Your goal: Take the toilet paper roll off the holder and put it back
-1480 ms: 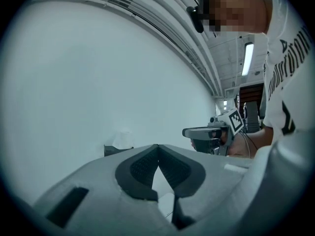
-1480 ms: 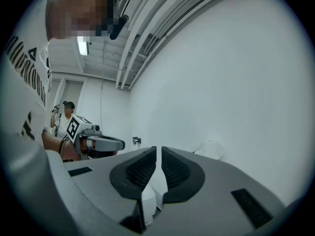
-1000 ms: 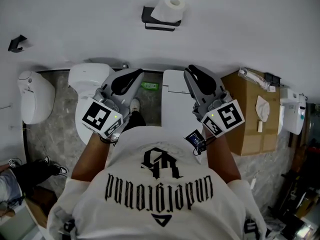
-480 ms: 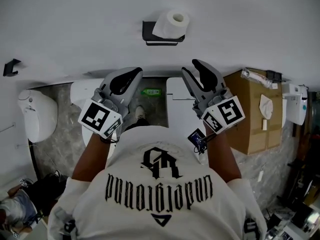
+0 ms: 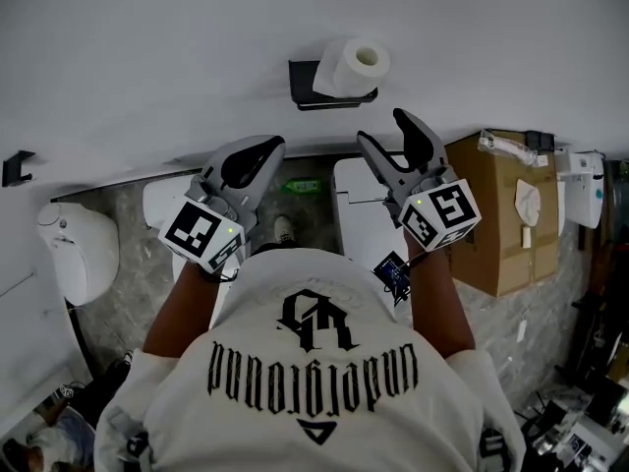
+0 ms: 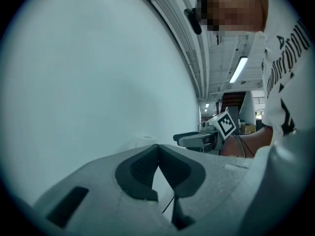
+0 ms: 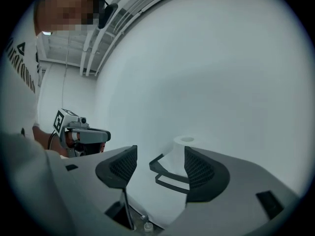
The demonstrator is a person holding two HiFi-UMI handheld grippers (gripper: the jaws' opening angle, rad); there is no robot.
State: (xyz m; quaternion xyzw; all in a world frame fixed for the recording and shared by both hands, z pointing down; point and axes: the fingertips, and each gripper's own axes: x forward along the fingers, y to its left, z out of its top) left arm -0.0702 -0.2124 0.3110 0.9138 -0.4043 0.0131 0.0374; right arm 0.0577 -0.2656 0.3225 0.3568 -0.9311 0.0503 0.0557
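Observation:
A white toilet paper roll (image 5: 356, 65) sits on a black holder (image 5: 307, 85) fixed to the white wall, above and between my two grippers. My right gripper (image 5: 385, 131) is just below the roll; its jaws are opening and nothing is between them. In the right gripper view the roll (image 7: 178, 154) and holder (image 7: 167, 176) show past the spread pads of the right gripper (image 7: 158, 156), still at a distance. My left gripper (image 5: 263, 147) is lower left of the holder, its tips together. In the left gripper view the left gripper (image 6: 158, 145) is shut on nothing.
A white toilet tank (image 5: 366, 214) stands below the right gripper, with a cardboard box (image 5: 501, 214) to its right. A white fixture (image 5: 74, 249) is at the left, another white fixture (image 5: 165, 203) beside it. A black hook (image 5: 12, 168) is on the wall. A green bottle (image 5: 303, 186) lies on the floor.
The right gripper's jaws have gone from shut to wide apart. Both grippers have come up closer to the roll and holder. The left gripper stays shut.

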